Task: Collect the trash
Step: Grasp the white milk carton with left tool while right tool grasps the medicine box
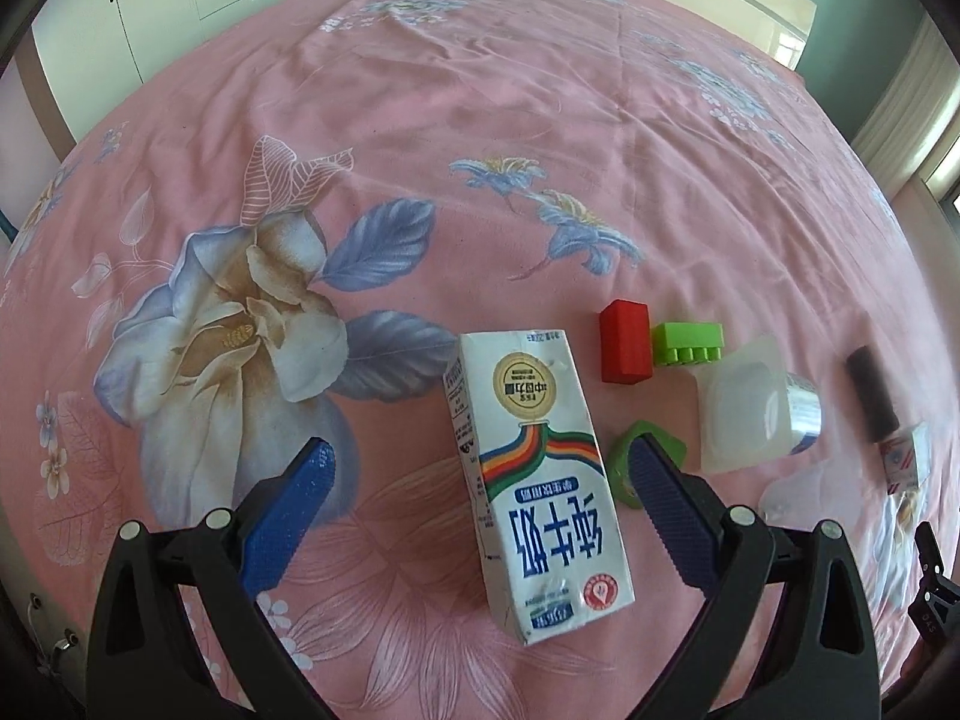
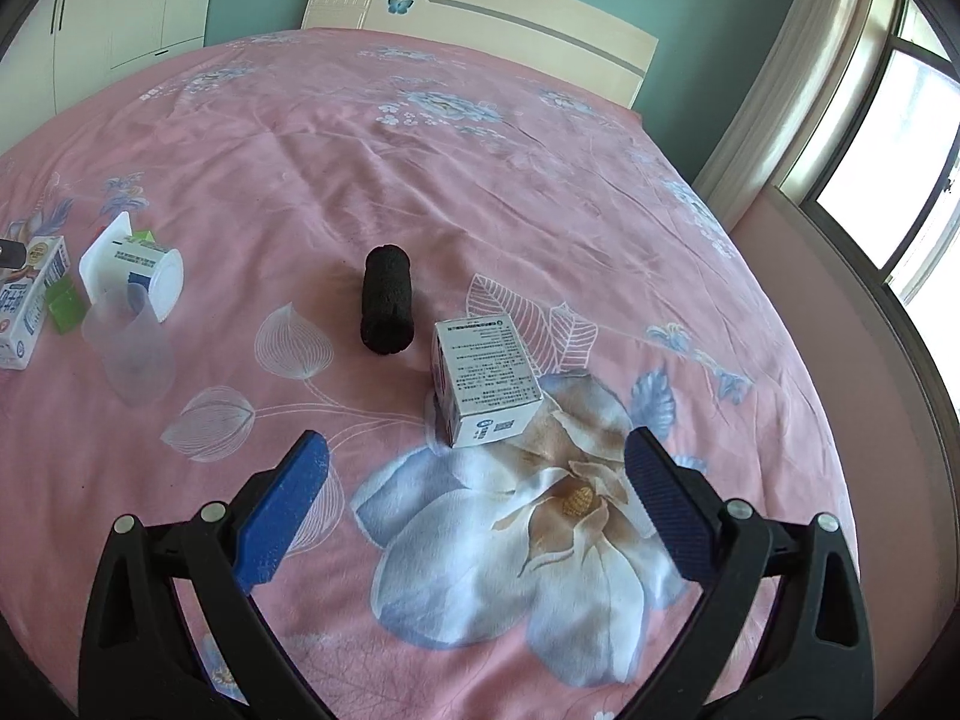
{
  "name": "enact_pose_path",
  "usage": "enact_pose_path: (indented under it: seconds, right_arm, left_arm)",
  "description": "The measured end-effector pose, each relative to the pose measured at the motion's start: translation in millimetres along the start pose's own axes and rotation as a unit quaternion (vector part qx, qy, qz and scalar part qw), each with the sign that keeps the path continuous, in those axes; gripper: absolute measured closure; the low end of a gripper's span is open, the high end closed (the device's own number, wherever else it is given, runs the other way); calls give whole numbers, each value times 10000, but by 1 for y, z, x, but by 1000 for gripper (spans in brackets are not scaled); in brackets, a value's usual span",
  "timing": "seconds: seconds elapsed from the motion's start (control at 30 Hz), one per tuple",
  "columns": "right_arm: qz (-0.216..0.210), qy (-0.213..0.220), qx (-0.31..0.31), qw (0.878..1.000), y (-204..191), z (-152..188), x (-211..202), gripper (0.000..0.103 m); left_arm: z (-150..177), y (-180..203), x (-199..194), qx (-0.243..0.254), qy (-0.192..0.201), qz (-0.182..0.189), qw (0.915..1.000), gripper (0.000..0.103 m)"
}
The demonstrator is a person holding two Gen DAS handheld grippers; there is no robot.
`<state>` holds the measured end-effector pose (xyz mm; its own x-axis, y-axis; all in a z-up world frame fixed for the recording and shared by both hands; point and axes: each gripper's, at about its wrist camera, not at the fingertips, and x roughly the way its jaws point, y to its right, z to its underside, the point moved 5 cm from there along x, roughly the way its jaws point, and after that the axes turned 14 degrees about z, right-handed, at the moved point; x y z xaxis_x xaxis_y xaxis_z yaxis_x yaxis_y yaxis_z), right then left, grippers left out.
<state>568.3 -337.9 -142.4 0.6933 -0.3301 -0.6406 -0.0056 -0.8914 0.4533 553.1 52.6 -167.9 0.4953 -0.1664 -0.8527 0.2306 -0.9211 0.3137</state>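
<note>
Where the left wrist camera looks down, the left gripper hangs over a pink flowered bedspread with its blue fingers spread wide and nothing held. One milk carton lies flat on the cloth between them, touching neither, its printed face up and its long side running away from the camera. Behind the right-hand finger sits one green ring, partly hidden. Beyond the carton are two toy blocks, one red block and one green block, just beside each other. Right of them lies one clear plastic cup on its side, then one black roll and, at the edge, one small white box, seen only in part.

From the right wrist camera, the right gripper is likewise wide open and empty above the same bedspread. The small white box stands just ahead of its fingertips, a little inside the right one and not touching either. The black roll lies beyond it, near but apart. Far left are the plastic cup and the milk carton, well away from this gripper.
</note>
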Motion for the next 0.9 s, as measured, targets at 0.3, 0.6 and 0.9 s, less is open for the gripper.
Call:
enact_pose_path:
  seconds: [0.3,0.6,0.9]
  right_arm:
    - [-452,-243,-6,9987,-12,-18,72,7]
    - [-771,-664,-54,9948,-24,-17,97,57]
    - [-792,-520,62,9955,-11,-12,40,58]
  left_arm:
    - [-6,-7,49,-152,-330,-130,9993,10]
    - [-4,0,49,392,-393,-21,9985,47]
    - [10,-2,14,663,-507,335,9960,49]
